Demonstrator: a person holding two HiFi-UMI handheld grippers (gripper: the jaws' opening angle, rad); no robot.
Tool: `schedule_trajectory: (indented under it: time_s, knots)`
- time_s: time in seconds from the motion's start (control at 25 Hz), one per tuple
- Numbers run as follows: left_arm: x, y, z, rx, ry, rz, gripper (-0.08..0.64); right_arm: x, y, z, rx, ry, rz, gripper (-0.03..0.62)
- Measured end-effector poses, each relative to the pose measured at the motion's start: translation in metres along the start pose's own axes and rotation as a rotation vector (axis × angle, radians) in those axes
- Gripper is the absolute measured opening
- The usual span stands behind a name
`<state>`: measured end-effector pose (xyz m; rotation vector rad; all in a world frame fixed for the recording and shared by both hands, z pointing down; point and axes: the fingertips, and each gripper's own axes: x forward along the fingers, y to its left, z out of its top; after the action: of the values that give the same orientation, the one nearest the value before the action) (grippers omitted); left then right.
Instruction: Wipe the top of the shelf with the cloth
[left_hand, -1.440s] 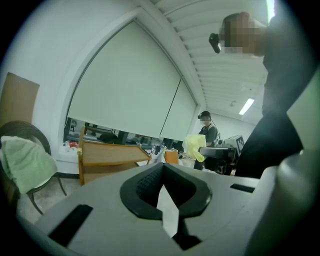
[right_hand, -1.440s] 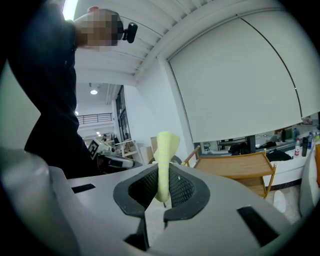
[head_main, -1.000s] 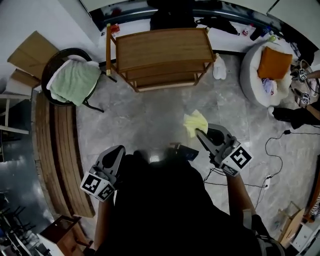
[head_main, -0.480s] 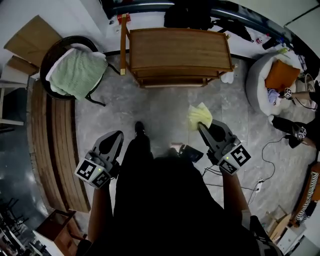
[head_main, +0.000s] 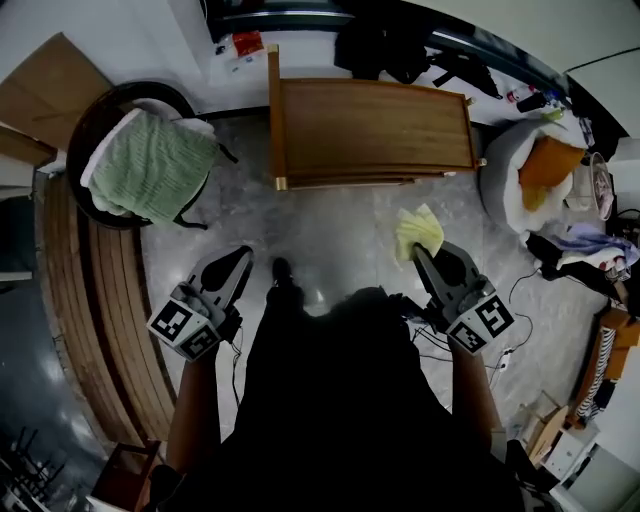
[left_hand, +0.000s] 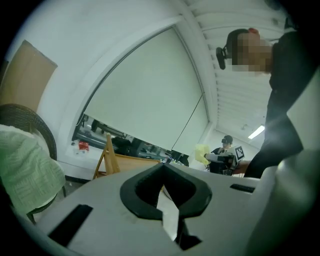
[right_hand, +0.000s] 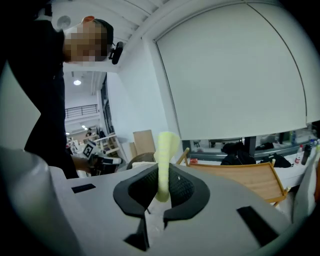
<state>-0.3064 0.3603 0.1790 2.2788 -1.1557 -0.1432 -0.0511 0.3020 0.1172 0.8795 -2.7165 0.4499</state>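
The shelf (head_main: 375, 122) has drawn closer at 12 o'clock, its top now seen more squarely from above. The right hand-held gripper (head_main: 417, 250) has carried the yellow cloth (head_main: 418, 230) nearer the shelf's front edge, toward 1 o'clock.

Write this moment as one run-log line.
right tongs: shut on cloth | left tongs: shut, empty | shelf top: cloth not yet on it

We see a grey stone floor (head_main: 330, 225) across the middle. On it stand a wooden shelf (head_main: 375, 125) at upper centre, a round chair (head_main: 97, 115) under a green towel (head_main: 150, 170) at upper left, a long bench (head_main: 95, 300) down the left edge, and a white round seat (head_main: 500, 185) at upper right.
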Motion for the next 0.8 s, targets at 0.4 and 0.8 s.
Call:
schedule_trajectory:
  time_s: [0.4,0.8]
  knots:
    - [0.065,0.056,0.043,-0.045,-0.048,-0.002,0.008,0.035,-0.068,0.014,-0.006,0.064,-0.042,0.042]
    - [0.195,0.044,0.071,-0.008,0.026,0.182,0.008,0.093,-0.222,0.044,0.017,0.016,0.166,0.041]
